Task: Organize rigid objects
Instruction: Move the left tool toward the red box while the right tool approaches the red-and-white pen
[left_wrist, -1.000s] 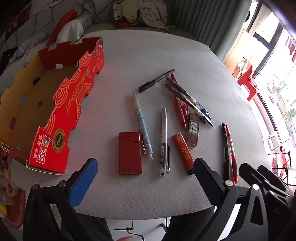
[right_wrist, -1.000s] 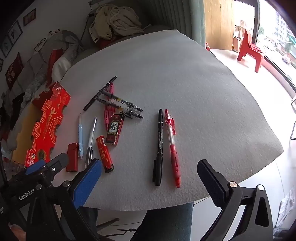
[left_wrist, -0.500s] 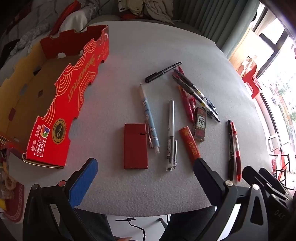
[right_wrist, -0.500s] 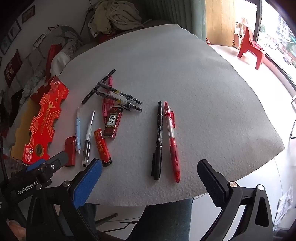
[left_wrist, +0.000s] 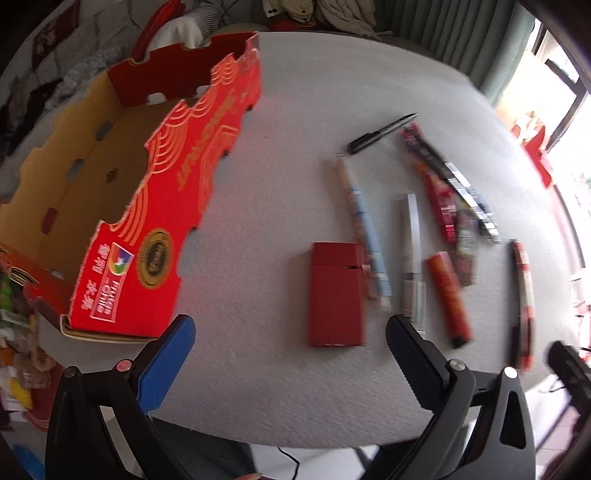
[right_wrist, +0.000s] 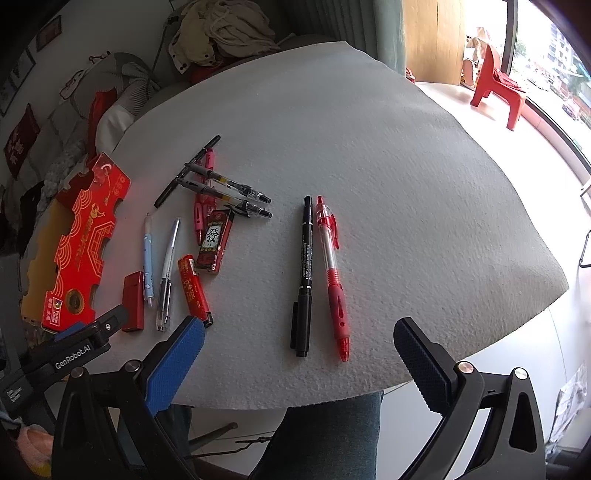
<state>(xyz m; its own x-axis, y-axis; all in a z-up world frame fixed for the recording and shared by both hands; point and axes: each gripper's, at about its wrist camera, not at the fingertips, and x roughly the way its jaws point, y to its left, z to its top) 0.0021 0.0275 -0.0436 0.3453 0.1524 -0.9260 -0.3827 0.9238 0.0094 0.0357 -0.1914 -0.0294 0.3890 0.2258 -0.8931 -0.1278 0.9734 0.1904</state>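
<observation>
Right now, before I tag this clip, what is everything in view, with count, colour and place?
Cardboard box: 1, red outside, tan inside, open, far left of table.
Flat case: 1, dark red, beside the box, near edge.
Light pens: 2, one pale blue, one clear and silver, side by side right of the case.
Lighter: 1, red, near edge.
Small printed box: 1, dark red with a green character, mid table.
Pen cluster: about 5, black, clear, pink, crossed, behind it.
Marker: 1, black, alone to the right.
Gel pen: 1, red, alongside the marker.
Table cover: 1, white.
Plastic chair: 1, red, by the window.
Left gripper: open, empty.
Right gripper: open, empty.
</observation>
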